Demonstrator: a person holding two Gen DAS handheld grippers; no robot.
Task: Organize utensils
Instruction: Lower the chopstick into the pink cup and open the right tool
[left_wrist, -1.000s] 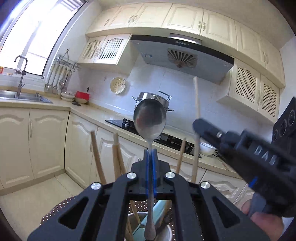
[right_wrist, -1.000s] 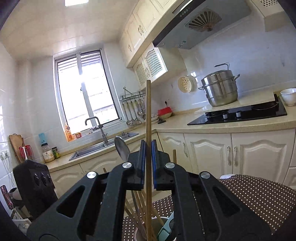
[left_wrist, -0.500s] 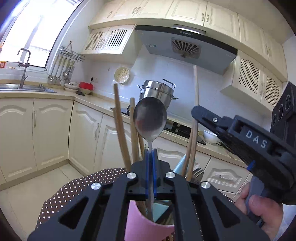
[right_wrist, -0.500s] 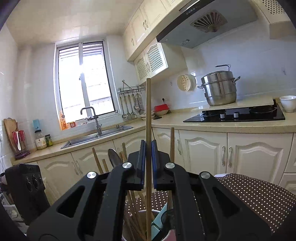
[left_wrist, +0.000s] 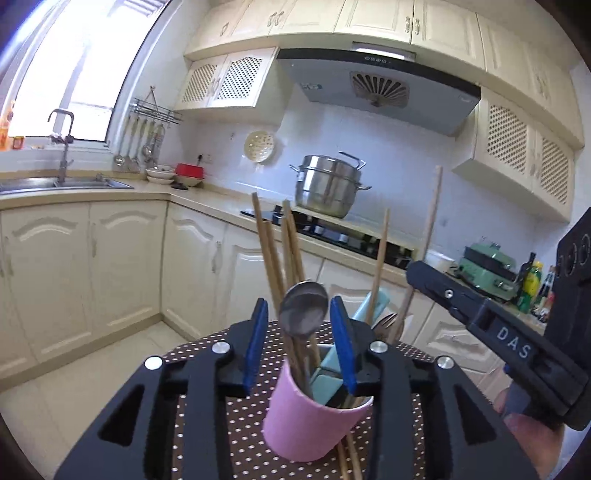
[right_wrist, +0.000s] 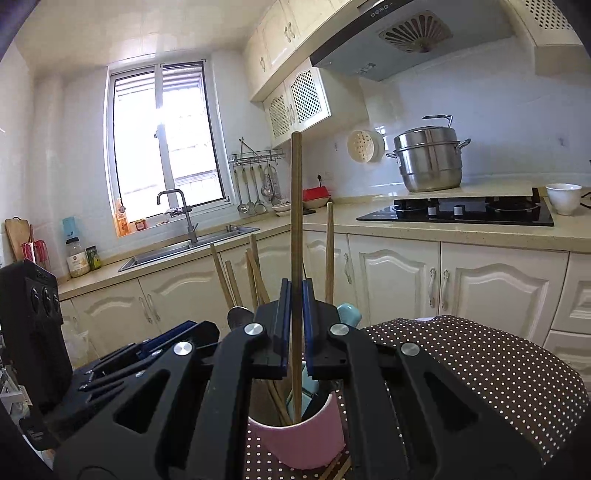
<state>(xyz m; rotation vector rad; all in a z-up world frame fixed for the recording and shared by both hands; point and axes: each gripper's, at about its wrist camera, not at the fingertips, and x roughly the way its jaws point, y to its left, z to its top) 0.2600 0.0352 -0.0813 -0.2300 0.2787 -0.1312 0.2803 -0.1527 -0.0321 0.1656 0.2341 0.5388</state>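
A pink cup (left_wrist: 312, 417) stands on a brown dotted tablecloth (left_wrist: 207, 350) and holds several wooden chopsticks (left_wrist: 267, 254), a teal utensil (left_wrist: 369, 310) and a metal spoon (left_wrist: 303, 308). My left gripper (left_wrist: 300, 325) hangs just above the cup, jaws opening; the spoon stands between the blue pads with a gap on each side, its handle down in the cup. In the right wrist view my right gripper (right_wrist: 295, 317) is shut on one upright wooden chopstick (right_wrist: 296, 206), whose lower end reaches into the pink cup (right_wrist: 299, 435). The right gripper (left_wrist: 476, 321) also shows at the right of the left wrist view.
Loose chopsticks (left_wrist: 345, 458) lie on the cloth beside the cup. Behind run cream cabinets, a counter with a black hob (right_wrist: 458, 210), a steel steamer pot (right_wrist: 428, 158), a white bowl (right_wrist: 563, 197) and a sink (right_wrist: 184, 247). A person's hand (left_wrist: 535, 443) holds the right gripper.
The left jaws have parted and the spoon has dropped from high above them down into the cup. Both grippers have sunk toward the cup; the right one's chopstick now reaches inside it.
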